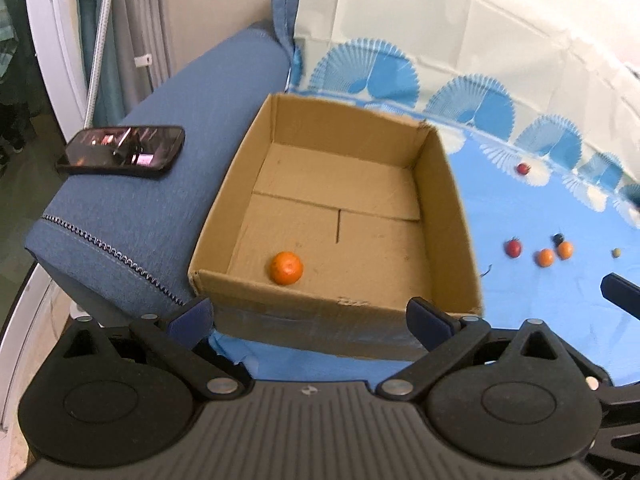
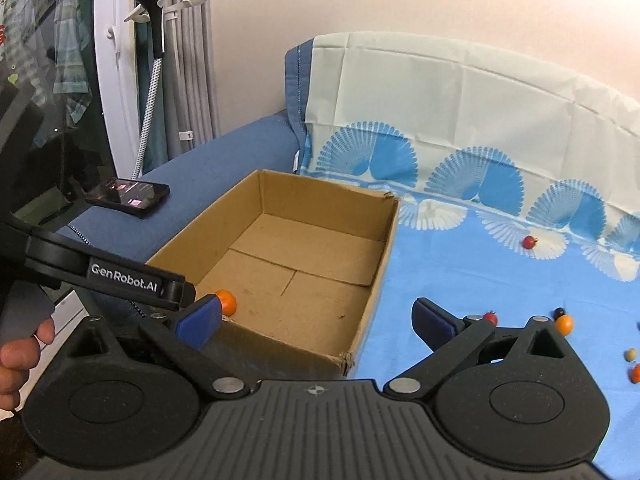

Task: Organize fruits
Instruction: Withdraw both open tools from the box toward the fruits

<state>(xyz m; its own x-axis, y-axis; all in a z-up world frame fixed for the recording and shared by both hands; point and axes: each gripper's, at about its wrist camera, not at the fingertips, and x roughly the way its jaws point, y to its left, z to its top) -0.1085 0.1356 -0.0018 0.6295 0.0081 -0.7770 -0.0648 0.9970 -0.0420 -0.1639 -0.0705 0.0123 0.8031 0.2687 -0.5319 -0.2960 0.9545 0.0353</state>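
One orange (image 1: 286, 267) in cardboard box (image 1: 448, 216), small fruits (image 1: 545, 257) outside.

Bright even indoor light, soft shadows, slight motion blur, strong fisheye edge distortion

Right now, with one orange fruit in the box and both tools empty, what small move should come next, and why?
Probably swing the right tool toward the loose fruit on the blue cloth, perhaps the nearest red fruit. Its jaws stand wide with nothing between them, the cardboard box holds only one orange fruit, and several small fruits lie outside it.
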